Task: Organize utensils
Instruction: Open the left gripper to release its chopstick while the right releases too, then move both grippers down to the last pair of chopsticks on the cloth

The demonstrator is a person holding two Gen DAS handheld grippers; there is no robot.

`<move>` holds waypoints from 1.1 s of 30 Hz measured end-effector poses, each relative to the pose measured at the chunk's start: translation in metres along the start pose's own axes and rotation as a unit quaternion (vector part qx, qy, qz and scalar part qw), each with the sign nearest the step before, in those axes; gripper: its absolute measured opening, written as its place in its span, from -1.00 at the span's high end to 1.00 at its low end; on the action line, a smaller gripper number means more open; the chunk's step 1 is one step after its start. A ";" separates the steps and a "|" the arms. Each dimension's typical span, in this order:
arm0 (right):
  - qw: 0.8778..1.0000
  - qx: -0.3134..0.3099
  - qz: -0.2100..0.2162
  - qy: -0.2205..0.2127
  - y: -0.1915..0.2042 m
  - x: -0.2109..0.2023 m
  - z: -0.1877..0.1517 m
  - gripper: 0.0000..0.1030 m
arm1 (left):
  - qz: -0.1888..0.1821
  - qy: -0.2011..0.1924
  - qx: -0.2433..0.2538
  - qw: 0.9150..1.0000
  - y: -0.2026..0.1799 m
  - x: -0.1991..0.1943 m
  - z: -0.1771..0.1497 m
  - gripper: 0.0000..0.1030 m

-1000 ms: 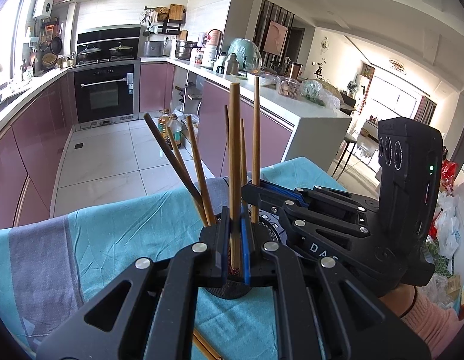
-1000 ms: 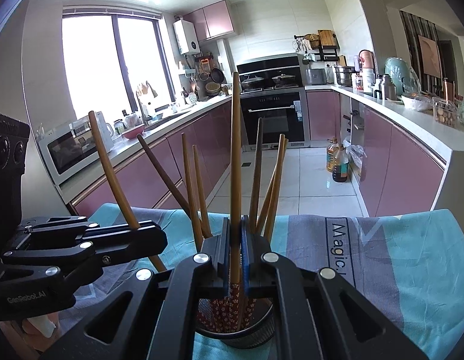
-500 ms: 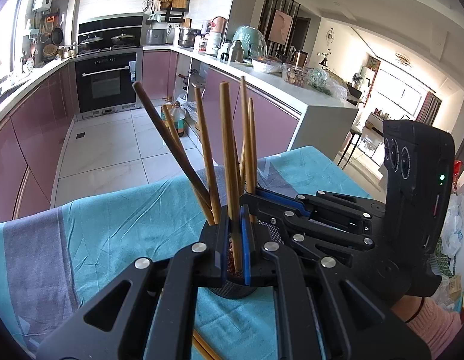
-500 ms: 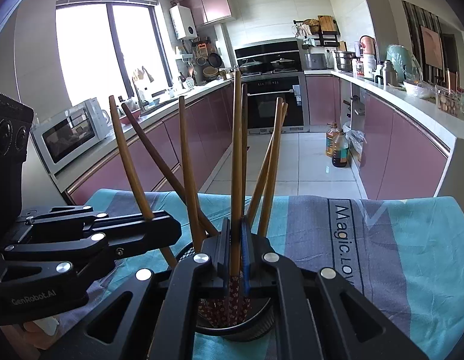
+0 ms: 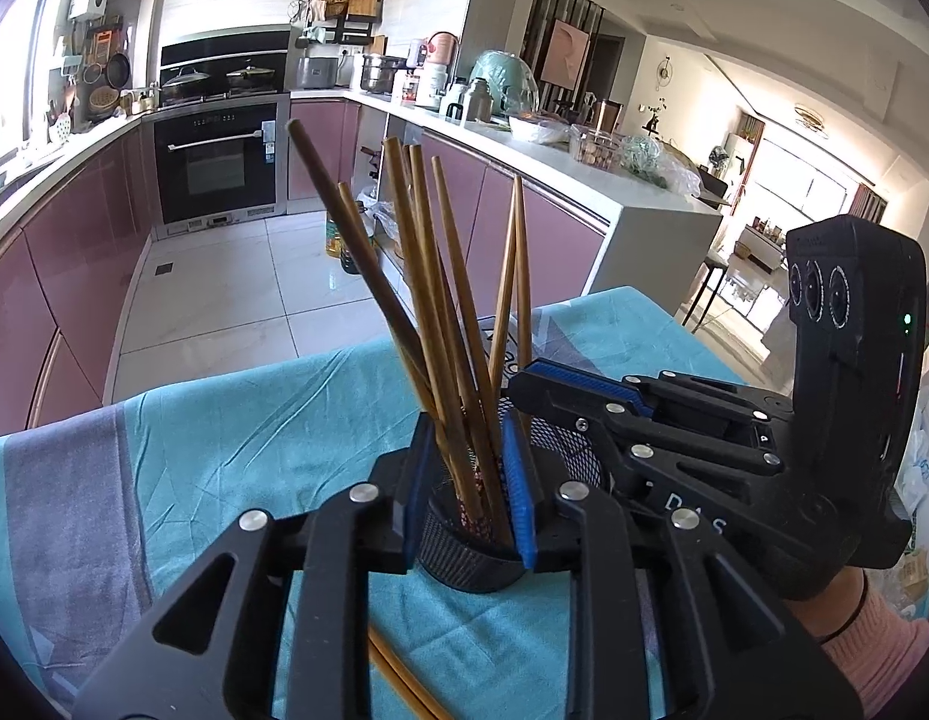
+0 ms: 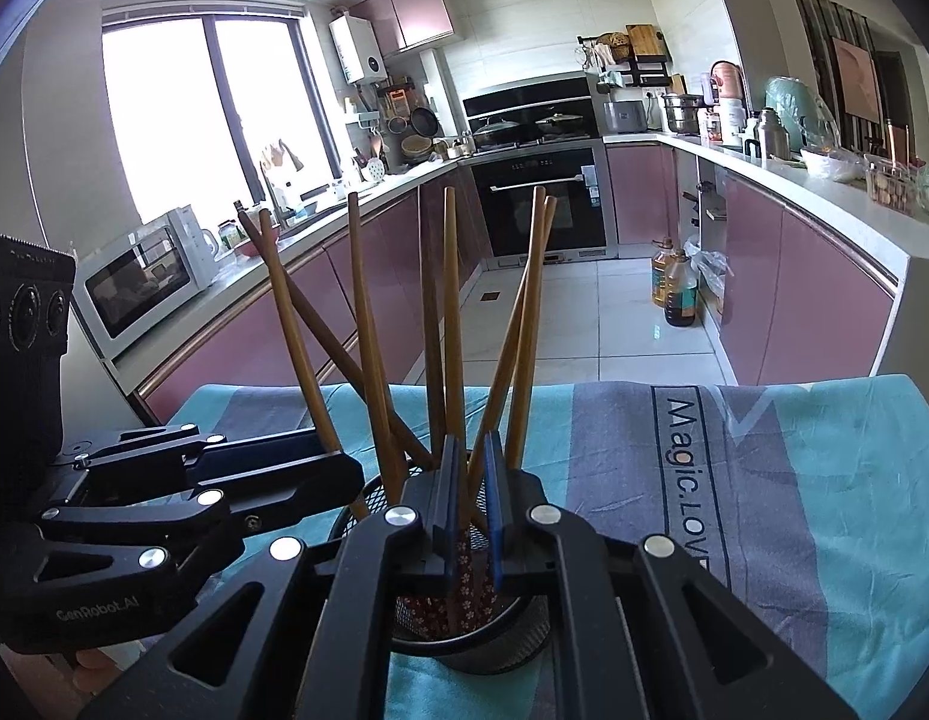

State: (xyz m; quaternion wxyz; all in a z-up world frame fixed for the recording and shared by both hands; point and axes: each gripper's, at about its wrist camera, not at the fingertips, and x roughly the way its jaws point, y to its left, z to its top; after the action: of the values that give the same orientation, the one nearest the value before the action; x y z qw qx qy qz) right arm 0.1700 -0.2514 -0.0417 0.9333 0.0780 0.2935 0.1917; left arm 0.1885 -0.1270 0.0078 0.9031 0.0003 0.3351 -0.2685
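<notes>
Left gripper (image 5: 467,495) jaws stand parted; right gripper (image 6: 470,516) jaws sit slightly parted, both pointing forward.

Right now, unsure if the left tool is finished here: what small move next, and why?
Probably lift the left tool straight up: its jaws stand open around chopsticks already in the mesh holder, and loose chopsticks lie on the cloth below.
</notes>
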 end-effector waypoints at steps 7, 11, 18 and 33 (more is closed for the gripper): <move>1.000 0.003 0.006 -0.013 0.001 -0.015 -0.008 0.51 | 0.015 -0.025 0.001 1.000 0.004 -0.018 -0.010 0.22; 1.000 0.001 0.013 -0.023 0.005 -0.029 -0.016 0.13 | 0.044 -0.044 -0.002 0.998 0.006 -0.034 -0.025 -0.16; 0.999 -0.010 0.040 -0.027 0.014 -0.055 -0.038 -0.08 | 0.098 -0.062 -0.003 0.993 0.010 -0.057 -0.047 -0.72; 0.993 -0.056 0.063 0.080 0.060 -0.027 -0.105 -0.32 | 0.168 -0.031 -0.045 0.984 0.041 -0.077 -0.115 -0.89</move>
State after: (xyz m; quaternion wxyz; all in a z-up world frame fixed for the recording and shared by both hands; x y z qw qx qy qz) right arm 0.0700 -0.2042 -0.0975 0.8959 0.0280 0.3503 0.2719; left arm 0.0902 -0.0342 -0.0425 0.9444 0.0077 0.3141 -0.0972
